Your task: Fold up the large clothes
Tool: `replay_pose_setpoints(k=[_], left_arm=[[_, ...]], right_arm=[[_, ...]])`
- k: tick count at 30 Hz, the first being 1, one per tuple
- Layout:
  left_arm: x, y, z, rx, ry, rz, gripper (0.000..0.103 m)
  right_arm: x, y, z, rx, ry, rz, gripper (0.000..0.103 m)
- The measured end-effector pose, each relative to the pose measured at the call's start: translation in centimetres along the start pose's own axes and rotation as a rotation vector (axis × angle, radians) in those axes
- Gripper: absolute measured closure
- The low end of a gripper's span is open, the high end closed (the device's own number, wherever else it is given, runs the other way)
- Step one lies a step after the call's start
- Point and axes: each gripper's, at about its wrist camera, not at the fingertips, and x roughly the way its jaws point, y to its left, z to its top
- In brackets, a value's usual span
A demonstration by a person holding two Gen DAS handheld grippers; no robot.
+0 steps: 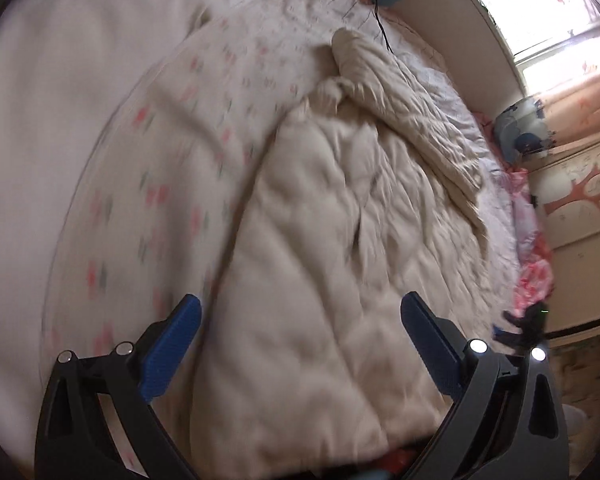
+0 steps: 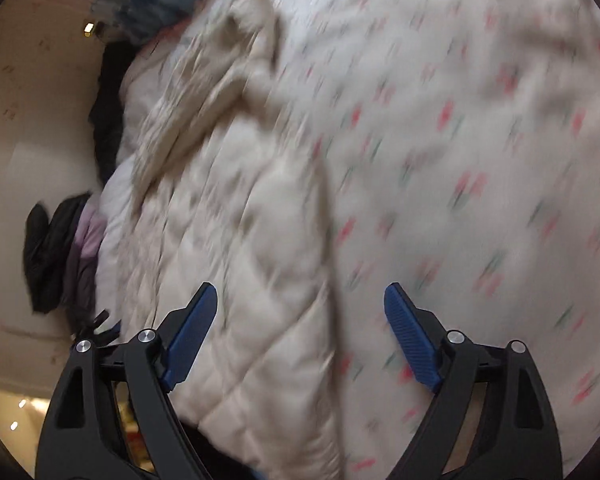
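Observation:
A cream quilted padded coat (image 1: 340,216) lies spread on a bed, one sleeve (image 1: 384,92) stretching toward the far end. My left gripper (image 1: 300,320) hovers open above the coat's near part, blue pads (image 1: 172,348) wide apart, holding nothing. In the right wrist view the same coat (image 2: 236,216) lies left of centre, its edge running down between my fingers. My right gripper (image 2: 300,312) is open and empty above that edge, one pad (image 2: 410,338) over the bedsheet. Both views are motion-blurred.
The bedsheet (image 1: 172,128) is white with small pink and green flowers (image 2: 480,160). Dark clothes (image 2: 56,248) are heaped at the bed's edge by a wall. Pink floral bedding (image 1: 534,276), a blue-white bag (image 1: 520,128), a black cable (image 1: 380,24) and a window (image 1: 548,12) lie beyond.

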Motion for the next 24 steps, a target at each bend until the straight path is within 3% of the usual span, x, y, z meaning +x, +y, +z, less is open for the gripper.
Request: replay_pose_setpoints(k=[5, 8, 11, 15, 16, 17, 18, 21, 24], left_arm=[[0.3, 0.9, -3.5, -0.038, 0.081, -0.108, 0.007], [0.5, 1.2, -4.7, -0.1, 0.102, -0.19, 0.007], [0.9, 1.1, -5.2, -0.104, 0.093, -0.171, 0.007], [1.5, 2.1, -5.2, -0.207, 0.049, -0.172, 0.01], [1.4, 1.9, -5.2, -0.203, 0.027, -0.164, 0.031], [1.3, 1.6, -5.2, -0.185, 0.022, -0.157, 0.051], [1.5, 1.4, -5.3, -0.188, 0.042, -0.173, 0.082], [0.7, 0.7, -5.1, -0.167, 0.019, -0.162, 0.088], [-1.7, -1.0, -4.7, -0.155, -0.042, -0.239, 0.089]], right_arm=[[1.3, 0.8, -3.5, -0.005, 0.096, 0.128, 0.014], [0.8, 0.7, -5.0, 0.015, 0.111, 0.203, 0.012], [1.0, 0.3, -4.9, 0.052, 0.097, 0.226, 0.009], [1.3, 1.5, -5.3, 0.013, 0.074, 0.211, 0.007], [1.4, 2.1, -5.5, -0.015, 0.059, 0.22, 0.011], [1.6, 2.7, -5.6, -0.032, 0.037, 0.232, 0.039], [1.6, 2.6, -5.7, -0.021, 0.021, 0.257, 0.081], [1.2, 4.4, -5.4, -0.052, -0.063, 0.329, 0.084], [-1.0, 6.7, -4.5, -0.076, -0.154, 0.427, 0.086]])
